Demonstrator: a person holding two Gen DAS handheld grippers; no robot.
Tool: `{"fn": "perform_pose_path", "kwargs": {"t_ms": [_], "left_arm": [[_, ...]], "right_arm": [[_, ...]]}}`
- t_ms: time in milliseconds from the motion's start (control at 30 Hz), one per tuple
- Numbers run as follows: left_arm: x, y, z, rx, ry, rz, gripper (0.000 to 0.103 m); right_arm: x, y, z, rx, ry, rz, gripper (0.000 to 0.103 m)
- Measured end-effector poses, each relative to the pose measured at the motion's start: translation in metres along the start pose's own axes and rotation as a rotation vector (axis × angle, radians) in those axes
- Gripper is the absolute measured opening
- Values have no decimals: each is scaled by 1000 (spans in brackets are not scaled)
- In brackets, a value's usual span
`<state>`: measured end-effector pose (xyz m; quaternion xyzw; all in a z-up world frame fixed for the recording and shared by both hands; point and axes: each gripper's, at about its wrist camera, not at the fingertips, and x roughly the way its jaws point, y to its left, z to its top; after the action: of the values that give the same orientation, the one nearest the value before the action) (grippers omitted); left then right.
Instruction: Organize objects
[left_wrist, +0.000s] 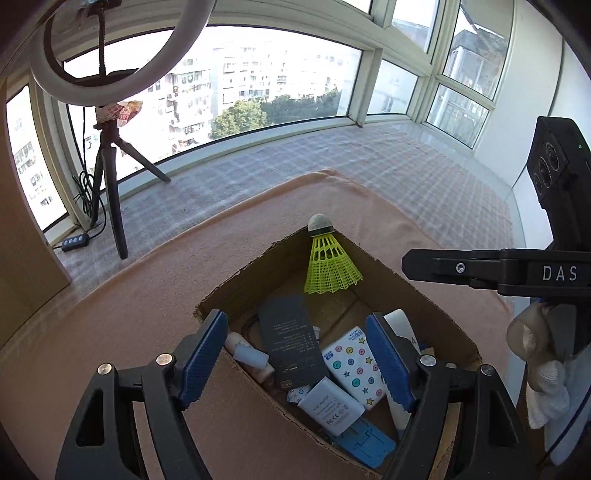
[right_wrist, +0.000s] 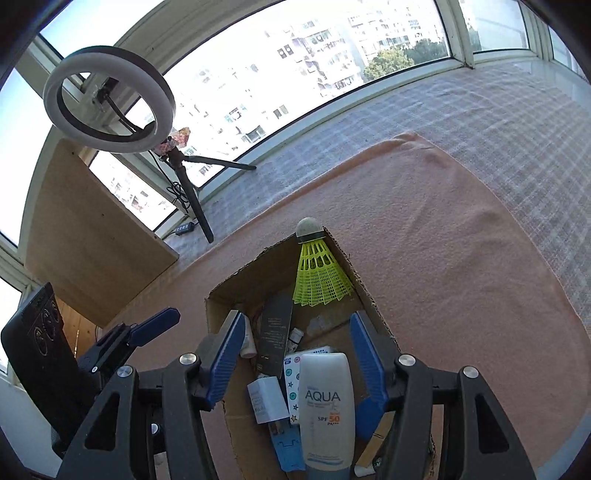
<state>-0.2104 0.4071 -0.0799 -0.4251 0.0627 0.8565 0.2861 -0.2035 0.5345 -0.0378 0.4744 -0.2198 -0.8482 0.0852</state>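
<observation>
An open cardboard box (left_wrist: 424, 295) (right_wrist: 236, 280) sits on a pink cloth and holds several small items. A yellow shuttlecock (left_wrist: 328, 266) (right_wrist: 317, 273) leans in its far corner. Inside lie a dark flat box (left_wrist: 291, 343), a white power bank with coloured stars (left_wrist: 354, 369) and a white adapter (left_wrist: 332, 410). My left gripper (left_wrist: 297, 358) is open and empty over the box. My right gripper (right_wrist: 297, 360) is open over the box, and a white AQUA sunscreen tube (right_wrist: 327, 410) lies between its jaws, untouched by the pads.
A ring light on a black tripod (left_wrist: 110, 177) (right_wrist: 184, 177) stands at the back left by the windows. A checked cloth (left_wrist: 332, 158) covers the sill. A brown board (right_wrist: 92, 236) leans at the left. The right gripper's body (left_wrist: 517, 273) shows at the right.
</observation>
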Motion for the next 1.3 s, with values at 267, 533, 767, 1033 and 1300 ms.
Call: {"fn": "perform_pose_path", "kwargs": {"t_ms": [267,533,767,1033,1300], "left_arm": [[-52,14,-22,-30,-13,66,80],[-127,38,-59,-90,-66,131,85],[-184,60,-101,-163,-89,202,88],[-235,86,-154,-259,-87,304,91],[-278,116,-204,-363,-82,393,91]], "right_arm": [[-17,24,-22,-72,-30,-37,56],[-38,66,-58,-158,-64,-44,58],[-51,115,-97,-269,-102,-54,66],[-45,174,-148,-397,-82,-52,69],[-39,219,-192,-472,-65,-46,70]]}}
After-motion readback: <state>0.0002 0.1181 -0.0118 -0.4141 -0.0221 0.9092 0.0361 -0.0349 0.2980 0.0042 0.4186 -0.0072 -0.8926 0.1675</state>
